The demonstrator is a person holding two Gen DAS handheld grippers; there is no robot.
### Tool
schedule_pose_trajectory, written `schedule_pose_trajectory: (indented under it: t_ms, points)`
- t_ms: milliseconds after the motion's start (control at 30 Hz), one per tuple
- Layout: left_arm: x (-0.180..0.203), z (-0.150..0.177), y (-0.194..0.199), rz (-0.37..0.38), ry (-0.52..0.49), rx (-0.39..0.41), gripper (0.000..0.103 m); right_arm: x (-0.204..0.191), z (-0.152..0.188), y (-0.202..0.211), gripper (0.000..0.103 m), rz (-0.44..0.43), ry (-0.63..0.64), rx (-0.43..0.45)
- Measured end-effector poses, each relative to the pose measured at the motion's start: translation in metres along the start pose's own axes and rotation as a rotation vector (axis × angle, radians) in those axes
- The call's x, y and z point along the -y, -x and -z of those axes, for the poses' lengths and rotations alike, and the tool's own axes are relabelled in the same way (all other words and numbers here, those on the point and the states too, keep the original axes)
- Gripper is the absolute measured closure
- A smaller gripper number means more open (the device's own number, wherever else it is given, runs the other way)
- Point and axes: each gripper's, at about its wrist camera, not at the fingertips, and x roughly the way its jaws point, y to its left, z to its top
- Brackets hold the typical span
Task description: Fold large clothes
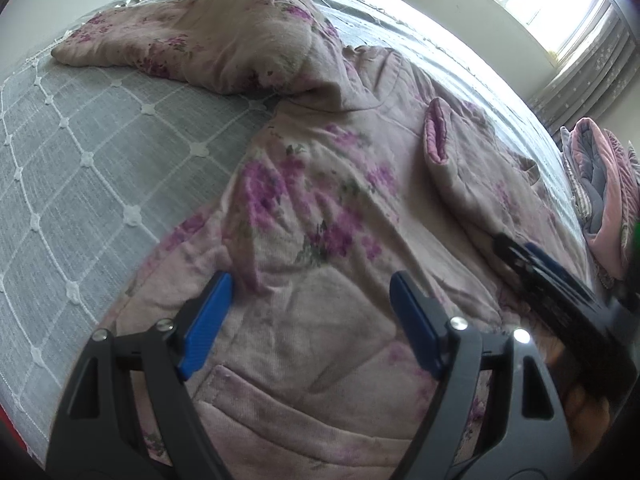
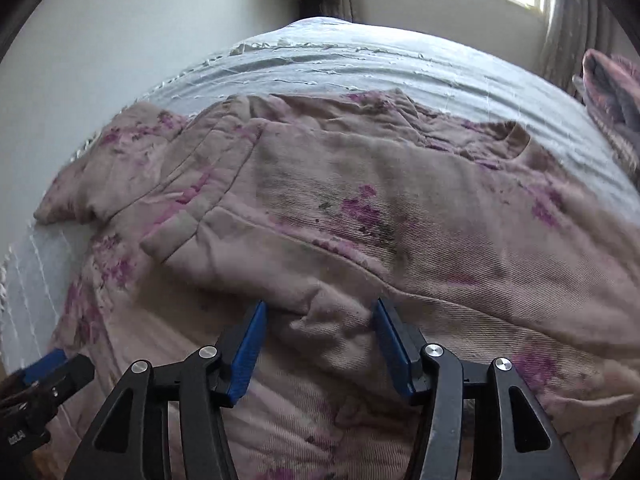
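Both grippers, left point(image 1: 310, 296) and right point(image 2: 320, 326), gape open over the floral coat point(image 1: 328, 216) spread on the bed point(image 1: 80, 152)

Daylight enters from a window point(image 1: 548, 4) at about one o'clock in the left wrist view and at twelve to one o'clock in the right wrist view; its panes are blown out to white. The rest is moderately bright, with soft shadows in the folds of the floral garment point(image 1: 320, 208). Fisheye distortion bends the bed point(image 1: 80, 152) into a dome, corners darken to black, and slight blur softens the fabric print.
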Motion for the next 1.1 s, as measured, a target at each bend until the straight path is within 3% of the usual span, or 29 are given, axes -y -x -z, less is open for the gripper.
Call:
schedule_pose_trajectory:
  t_ms: [133,233,367,500,600,700,767,900,1000,1100]
  points:
    - [-0.010,-0.005,0.003,0.033,0.023,-0.018,0.022,-0.003,0.017,0.058,0.039,0.024,-0.012,0.081]
    - [-0.023,-0.007,0.012,0.082,0.055,-0.030,0.022,0.009,0.051,0.097,0.030,-0.005,-0.092,0.066]
    - [-0.060,-0.024,0.026,0.092,0.136,-0.008,0.022,0.019,0.116,0.135,0.028,-0.158,-0.218,-0.038]
    - [-0.113,-0.040,0.035,0.072,0.245,0.068,0.022,0.024,0.156,0.155,0.023,-0.163,-0.245,-0.003]
    - [-0.150,-0.058,0.025,-0.005,0.287,0.055,0.022,0.034,0.175,0.152,0.021,-0.105,-0.279,0.014]
    - [-0.186,-0.082,0.016,-0.035,0.337,0.048,0.022,0.045,0.179,0.145,0.021,-0.065,-0.309,-0.016]
    - [-0.212,-0.103,0.012,-0.083,0.387,0.082,0.022,0.054,0.182,0.150,0.021,-0.022,-0.314,0.015]
    - [-0.242,-0.154,0.002,-0.132,0.393,0.127,0.021,0.073,0.188,0.157,0.021,-0.042,-0.366,0.048]
    - [-0.265,-0.187,-0.013,-0.259,0.434,0.116,0.021,0.076,0.187,0.159,0.021,-0.021,-0.358,0.059]
    - [-0.272,-0.204,-0.022,-0.306,0.465,0.130,0.021,0.076,0.187,0.161,0.021,-0.021,-0.347,0.066]
